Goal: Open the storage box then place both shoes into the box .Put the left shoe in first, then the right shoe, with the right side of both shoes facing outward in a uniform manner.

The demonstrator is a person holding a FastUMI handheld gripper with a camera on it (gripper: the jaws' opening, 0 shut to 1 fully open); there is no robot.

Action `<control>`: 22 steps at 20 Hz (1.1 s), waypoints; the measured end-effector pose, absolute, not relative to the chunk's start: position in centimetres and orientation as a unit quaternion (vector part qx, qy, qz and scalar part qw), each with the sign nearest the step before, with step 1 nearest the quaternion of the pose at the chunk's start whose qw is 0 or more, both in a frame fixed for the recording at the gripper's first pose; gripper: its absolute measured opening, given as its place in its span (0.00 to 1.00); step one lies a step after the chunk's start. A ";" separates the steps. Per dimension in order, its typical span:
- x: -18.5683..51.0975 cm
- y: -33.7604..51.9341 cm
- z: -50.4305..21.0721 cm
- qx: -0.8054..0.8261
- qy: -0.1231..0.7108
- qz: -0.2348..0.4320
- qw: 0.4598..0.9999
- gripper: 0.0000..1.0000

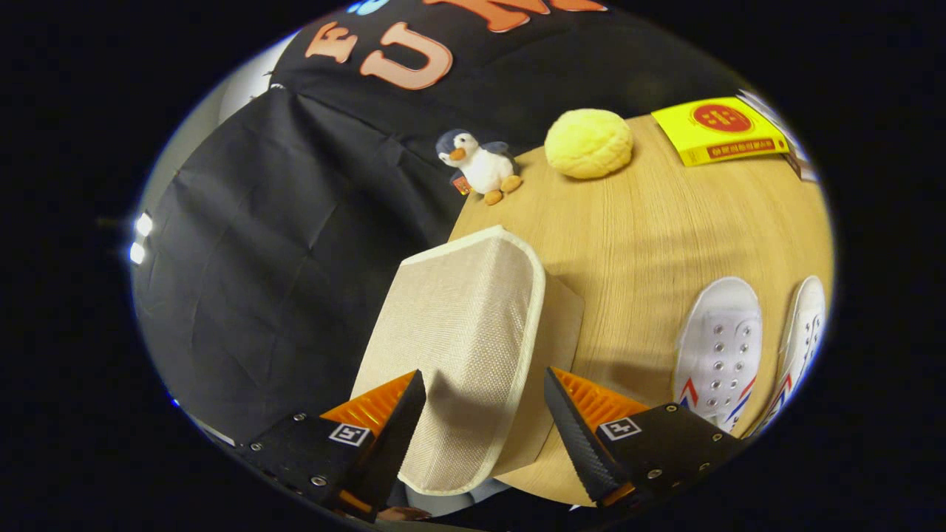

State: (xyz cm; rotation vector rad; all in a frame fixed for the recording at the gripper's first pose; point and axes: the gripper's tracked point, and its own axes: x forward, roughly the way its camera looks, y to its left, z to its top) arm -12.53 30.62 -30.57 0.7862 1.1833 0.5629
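Beige woven-fabric storage box w/ cream piping (pixel 462 340): lid closed, lies between the fingers and extends just ahead of them, at the wooden tabletop's edge. Two white canvas lace-up shoes w/ red-blue side stripes (pixel 718 347) (pixel 802 343): side by side, upright, toes pointing away, beyond the right finger, apart from box.

gripper (pixel 484 414) fingers spread around box lid (pixel 458 347)

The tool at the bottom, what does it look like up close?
The tool has two wedge-shaped fingers that taper to points, with ribbed inner faces. Each sits on a black block held by small silver screws. Each block carries a little square black-and-white marker, like a code sticker. The fingers stand apart, either side of the beige fabric lid.
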 end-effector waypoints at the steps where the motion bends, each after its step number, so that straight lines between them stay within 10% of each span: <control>1: -12.5 31.0 -30.5 0.379 0.534 0.259 0.710 0.97; 9: -13.4 32.8 -30.1 0.469 0.543 0.271 0.642 0.93; 22: -10.8 32.9 -19.2 0.500 0.483 0.316 0.646 0.26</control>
